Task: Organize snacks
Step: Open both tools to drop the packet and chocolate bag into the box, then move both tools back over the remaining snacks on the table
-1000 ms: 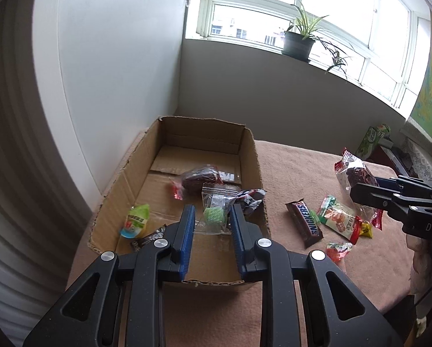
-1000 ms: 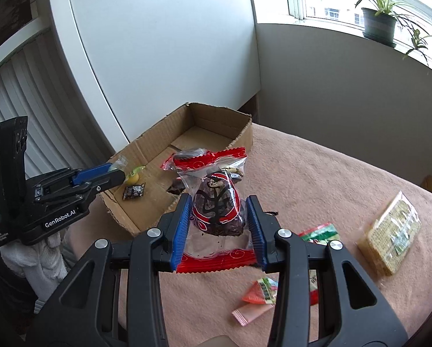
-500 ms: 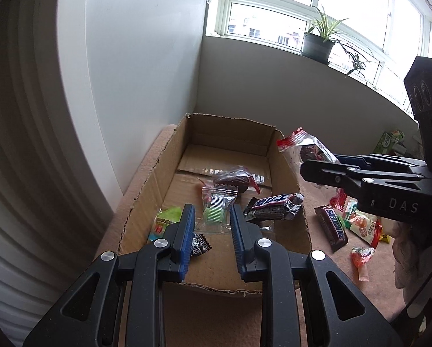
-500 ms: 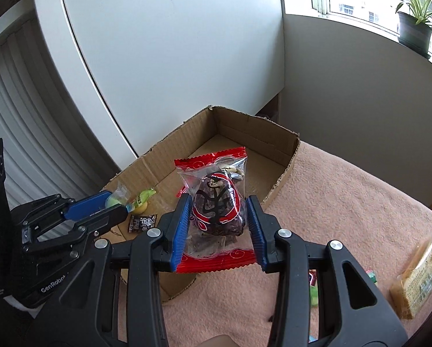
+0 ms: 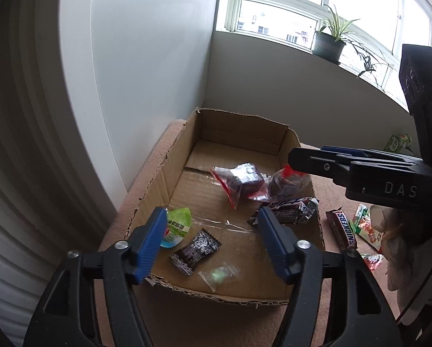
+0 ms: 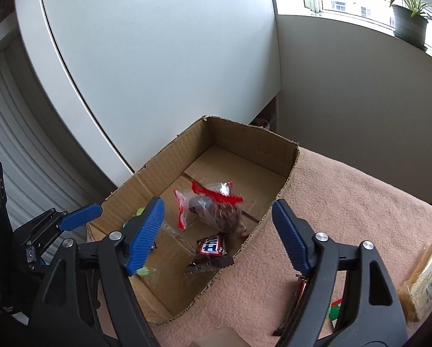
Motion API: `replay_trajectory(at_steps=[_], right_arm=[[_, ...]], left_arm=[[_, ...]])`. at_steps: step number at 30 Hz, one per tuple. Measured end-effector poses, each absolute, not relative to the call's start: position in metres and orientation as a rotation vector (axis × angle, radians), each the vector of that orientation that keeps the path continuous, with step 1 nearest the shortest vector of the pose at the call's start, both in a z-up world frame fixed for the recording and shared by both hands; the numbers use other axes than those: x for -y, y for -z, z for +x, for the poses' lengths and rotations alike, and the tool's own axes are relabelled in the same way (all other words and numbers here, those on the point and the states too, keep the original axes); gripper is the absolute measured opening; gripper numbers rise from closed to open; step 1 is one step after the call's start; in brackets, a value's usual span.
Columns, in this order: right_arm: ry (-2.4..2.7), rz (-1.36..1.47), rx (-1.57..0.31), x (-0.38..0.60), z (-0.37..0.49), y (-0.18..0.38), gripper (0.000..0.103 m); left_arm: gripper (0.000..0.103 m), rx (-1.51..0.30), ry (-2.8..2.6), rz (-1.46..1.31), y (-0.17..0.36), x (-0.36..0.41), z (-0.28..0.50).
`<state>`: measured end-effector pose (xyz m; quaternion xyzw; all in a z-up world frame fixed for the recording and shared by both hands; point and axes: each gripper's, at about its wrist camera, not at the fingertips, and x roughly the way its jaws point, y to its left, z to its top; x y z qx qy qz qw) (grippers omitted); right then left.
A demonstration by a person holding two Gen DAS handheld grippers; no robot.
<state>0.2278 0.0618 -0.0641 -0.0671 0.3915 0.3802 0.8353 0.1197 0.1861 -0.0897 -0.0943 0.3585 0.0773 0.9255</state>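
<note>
An open cardboard box [image 5: 242, 121] [image 6: 244, 138] stands on the cloth-covered table. My left gripper [image 5: 213, 219] hangs over its near end, jaws opening, nothing between the pads. A clear packet with a green sweet [image 5: 218, 274] lies blurred on the box floor below it. My right gripper [image 6: 218, 206] is over the box's right wall, jaws opening. A red-edged chocolate cake packet [image 6: 216, 208] [image 5: 285, 183], blurred, is free of its pads and inside the box. The box also holds a second cake packet [image 5: 239, 182], a green jelly cup [image 5: 176, 225], a dark sweet [image 5: 195, 251] and a small Snickers [image 5: 291, 214].
On the cloth right of the box lie a Snickers bar [image 5: 341, 230], colourful packets [image 5: 366, 227] and a cracker packet [image 6: 424, 277]. A green carton [image 5: 398, 141] stands farther back. A white panel rises behind the box, and a potted plant [image 5: 330, 46] sits on the windowsill.
Both grippers have opened. The left one let go of the clear green-sweet packet and the right one let go of the cake packet; both packets dropped into the box. The right gripper moved over the box.
</note>
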Motion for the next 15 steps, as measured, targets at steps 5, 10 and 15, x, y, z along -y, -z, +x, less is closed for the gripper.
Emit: replay_trajectory(at_steps=[5, 10, 15], right_arm=[[-0.790, -0.145, -0.814, -0.045, 0.224, 0.056, 0.083], [-0.781, -0.134, -0.795, -0.016, 0.215, 0.044, 0.083], [-0.754, -0.132, -0.774, 0.029, 0.203, 0.034, 0.083]], left_arm=[[0.067, -0.732, -0.160, -0.193, 0.087, -0.183, 0.116], [0.067, -0.721, -0.141, -0.195, 0.082, -0.172, 0.108], [0.067, -0.706, -0.105, -0.198, 0.073, -0.156, 0.099]])
